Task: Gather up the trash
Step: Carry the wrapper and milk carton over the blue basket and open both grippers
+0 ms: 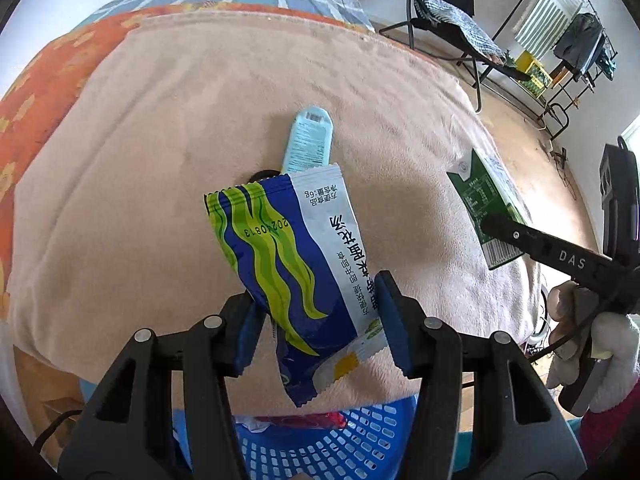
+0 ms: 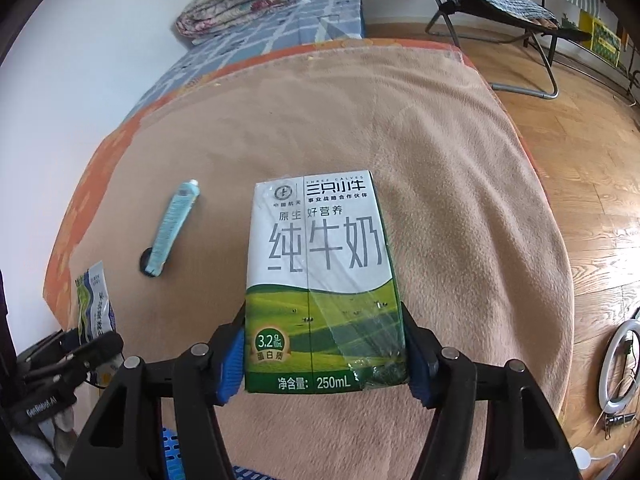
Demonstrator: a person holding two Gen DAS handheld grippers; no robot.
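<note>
Your left claw grips the packet – basket just beneath it – right claw clamps the carton.

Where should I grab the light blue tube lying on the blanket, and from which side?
Take the light blue tube across its flat body, near the middle, from above with the fingers straddling its narrow width. It lies flat on the blanket, its black cap towards you; the cap looks small and round, so probably slippier. Both grippers are full now.
</note>
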